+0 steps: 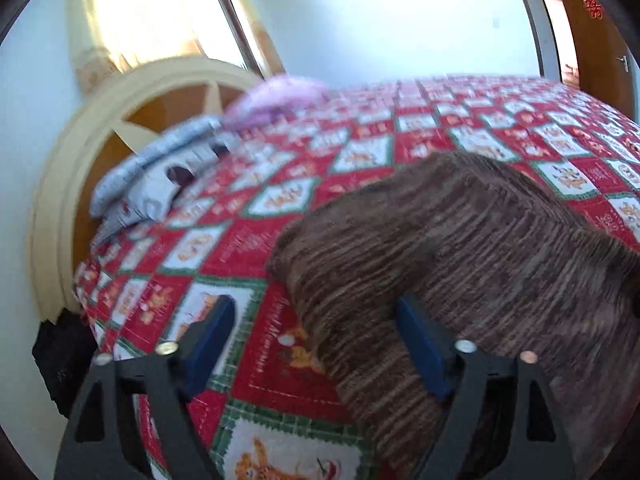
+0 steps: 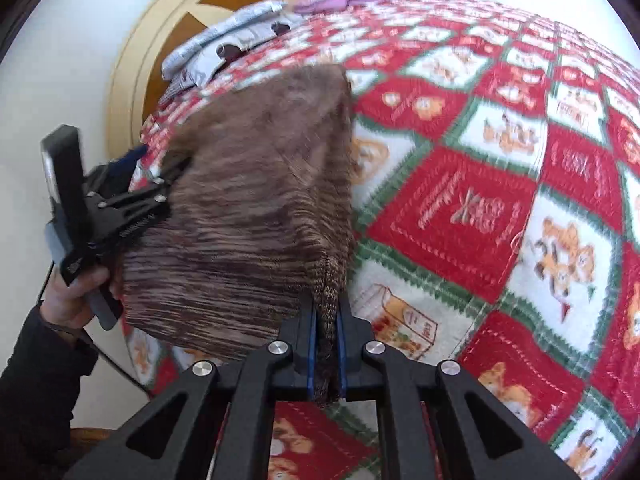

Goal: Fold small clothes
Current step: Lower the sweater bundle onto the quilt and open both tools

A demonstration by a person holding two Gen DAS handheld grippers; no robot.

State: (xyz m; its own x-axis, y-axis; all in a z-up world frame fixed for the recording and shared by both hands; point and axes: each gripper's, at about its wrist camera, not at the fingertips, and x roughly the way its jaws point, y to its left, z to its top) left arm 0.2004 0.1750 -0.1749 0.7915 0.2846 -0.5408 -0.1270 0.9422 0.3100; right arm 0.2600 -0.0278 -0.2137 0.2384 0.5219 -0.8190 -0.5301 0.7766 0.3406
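A brown striped knit garment (image 2: 248,216) hangs folded above a red, white and green patchwork bedspread (image 2: 480,200). My right gripper (image 2: 327,344) is shut on its lower right edge, knit cloth pinched between the blue pads. In the left wrist view my left gripper (image 1: 316,336) is open, its jaws wide apart, with the garment (image 1: 460,260) draped against the right finger (image 1: 420,340) and the bedspread (image 1: 256,216) showing between the fingers. In the right wrist view the left gripper (image 2: 160,184) sits at the garment's left edge, held by a hand.
A pile of light grey printed clothes (image 1: 160,176) and a pink garment (image 1: 276,96) lie near the cream and wood headboard (image 1: 80,184). A window with curtains (image 1: 160,12) is behind it. A wooden door (image 1: 592,36) stands at far right.
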